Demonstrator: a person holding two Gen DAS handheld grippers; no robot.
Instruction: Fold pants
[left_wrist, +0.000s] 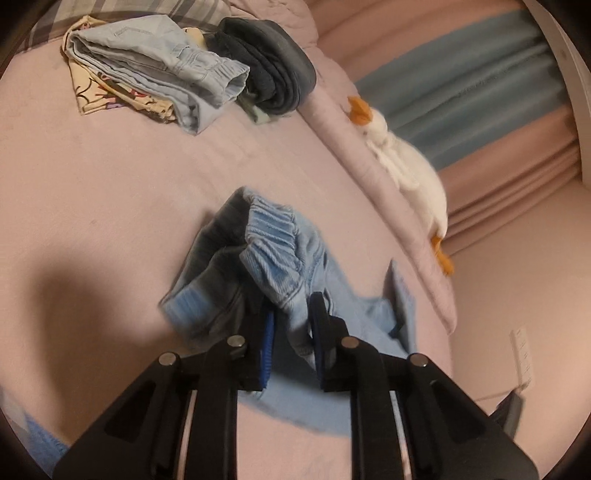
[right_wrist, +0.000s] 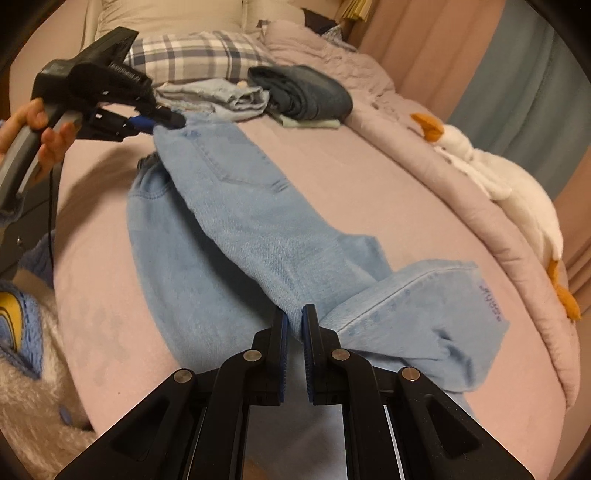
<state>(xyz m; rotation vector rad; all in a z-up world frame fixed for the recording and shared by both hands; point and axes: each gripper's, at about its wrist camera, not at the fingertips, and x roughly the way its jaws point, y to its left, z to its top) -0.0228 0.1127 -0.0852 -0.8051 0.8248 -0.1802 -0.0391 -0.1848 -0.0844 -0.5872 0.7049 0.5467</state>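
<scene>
Light blue jeans (right_wrist: 229, 206) lie lengthwise on the pink bed sheet (right_wrist: 332, 155). My right gripper (right_wrist: 294, 314) is shut on a fold of the jeans near the leg ends, where a hem is turned back. At the far end my left gripper (right_wrist: 166, 122) pinches the waist and holds that corner up off the sheet. In the left wrist view the ribbed elastic waistband (left_wrist: 273, 254) bunches between the blue pads of the left gripper (left_wrist: 291, 306), and the rest of the jeans trails off beneath it.
A folded pale jeans pile (left_wrist: 159, 66) and folded dark jeans (left_wrist: 269, 62) sit near the plaid pillow (right_wrist: 195, 55). A white goose plush (right_wrist: 509, 181) lies on the rolled pink quilt (left_wrist: 369, 173) along the right edge. A person's hand (right_wrist: 40, 129) holds the left gripper's handle.
</scene>
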